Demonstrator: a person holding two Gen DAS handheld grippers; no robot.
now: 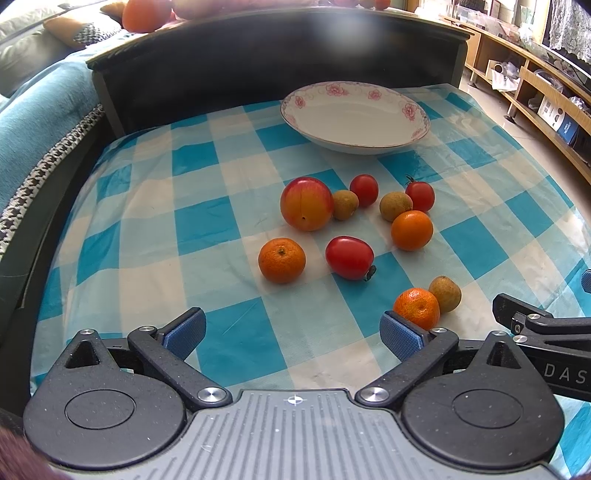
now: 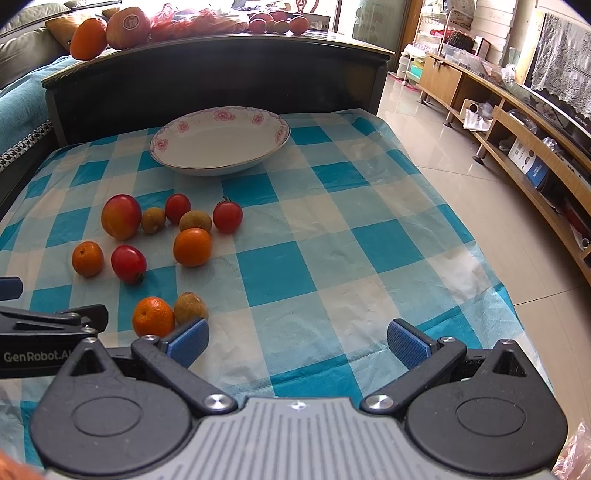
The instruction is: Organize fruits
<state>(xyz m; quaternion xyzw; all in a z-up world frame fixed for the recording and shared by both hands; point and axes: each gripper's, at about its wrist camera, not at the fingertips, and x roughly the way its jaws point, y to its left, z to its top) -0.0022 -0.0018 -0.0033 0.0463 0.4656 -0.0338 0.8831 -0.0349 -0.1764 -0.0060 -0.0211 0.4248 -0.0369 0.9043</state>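
Observation:
Loose fruit lies on a blue-and-white checked cloth [image 1: 229,229]: a red-orange apple [image 1: 306,204], three small oranges [image 1: 282,260] [image 1: 412,230] [image 1: 416,308], red tomatoes [image 1: 349,257] [image 1: 364,189] [image 1: 420,195] and brown longans [image 1: 345,205] [image 1: 395,206] [image 1: 445,293]. An empty white plate [image 1: 354,114] with a pink flower rim stands behind them. My left gripper [image 1: 293,334] is open near the cloth's front, its right pad beside the nearest orange. My right gripper [image 2: 298,341] is open too, over bare cloth to the right of the fruit [image 2: 153,316]. Neither holds anything.
A dark headboard-like panel [image 1: 258,55] rises behind the plate, with more fruit [image 2: 127,27] on its top. A sofa with a teal cover [image 1: 40,122] is at the left. Tiled floor [image 2: 461,192] and low wooden shelves [image 2: 535,155] lie to the right.

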